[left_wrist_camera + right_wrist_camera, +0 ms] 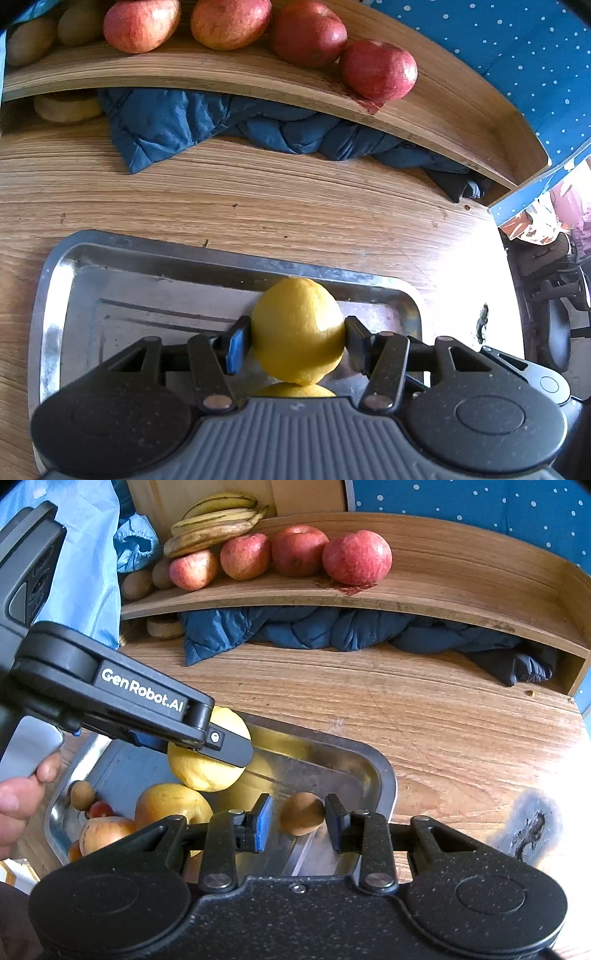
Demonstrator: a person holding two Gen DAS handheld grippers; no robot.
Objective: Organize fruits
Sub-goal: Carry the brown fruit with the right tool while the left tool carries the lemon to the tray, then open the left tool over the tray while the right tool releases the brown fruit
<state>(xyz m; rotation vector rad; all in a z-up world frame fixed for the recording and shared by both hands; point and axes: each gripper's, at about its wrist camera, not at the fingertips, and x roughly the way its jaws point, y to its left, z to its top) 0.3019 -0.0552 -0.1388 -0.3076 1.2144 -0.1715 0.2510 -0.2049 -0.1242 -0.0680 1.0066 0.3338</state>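
Observation:
My left gripper point(297, 334) is shut on a yellow lemon point(297, 325), held over the steel tray point(147, 247). The right wrist view shows the same lemon point(199, 771) above the tray's point(384, 775) left half, with a finger of the left gripper point(221, 751) across it. My right gripper point(299, 821) hangs low over the tray's right end with a small brown fruit point(301, 812) between its pads. The right pad meets the fruit and a thin gap shows at the blue left pad. More fruit lies in the tray: a yellow one point(170, 805), an orange one point(103, 834) and two small ones.
A raised wooden shelf point(443, 590) behind the tray carries red apples point(356, 555), bananas point(210, 524) and brown kiwis point(136, 583). A blue quilted jacket point(314, 627) is stuffed under it. A hand point(22, 797) grips the left tool's handle. The wooden table point(443, 720) ends at the right.

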